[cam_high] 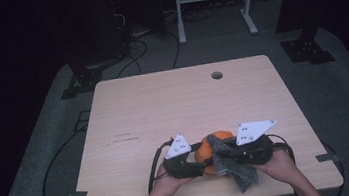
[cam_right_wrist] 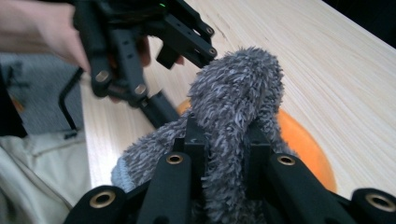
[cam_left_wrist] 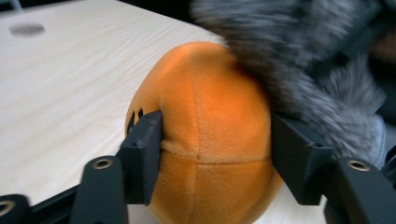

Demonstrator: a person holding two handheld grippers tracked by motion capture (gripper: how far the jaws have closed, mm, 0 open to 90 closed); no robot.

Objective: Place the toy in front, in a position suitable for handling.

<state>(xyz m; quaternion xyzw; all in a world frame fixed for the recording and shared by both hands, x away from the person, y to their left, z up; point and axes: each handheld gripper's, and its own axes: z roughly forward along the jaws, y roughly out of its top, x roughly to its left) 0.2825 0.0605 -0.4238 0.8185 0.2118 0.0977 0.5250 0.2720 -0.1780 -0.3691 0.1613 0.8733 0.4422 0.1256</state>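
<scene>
Near the table's [cam_high: 129, 113] front edge, left gripper [cam_left_wrist: 215, 154] clamps orange plush ball [cam_left_wrist: 210, 140]; right gripper [cam_right_wrist: 224, 154] pinches grey fuzzy cloth [cam_right_wrist: 238, 88] draped over it.

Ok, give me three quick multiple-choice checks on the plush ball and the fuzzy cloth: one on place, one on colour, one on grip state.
1. Where does the plush ball sit?
A. near the table's front edge, between the two grippers
B. beside the round hole at the far edge
C. on the floor

2. What colour is the fuzzy cloth?
A. orange
B. grey
C. white

3. What does the left gripper hold?
A. nothing, jaws wide open
B. a cable
C. the ball, a jaw on each side

Answers:
1 A, the high view shows it low on the tabletop between both hands.
2 B, grey pile in the right gripper.
3 C, both jaws press the ball's sides.
</scene>
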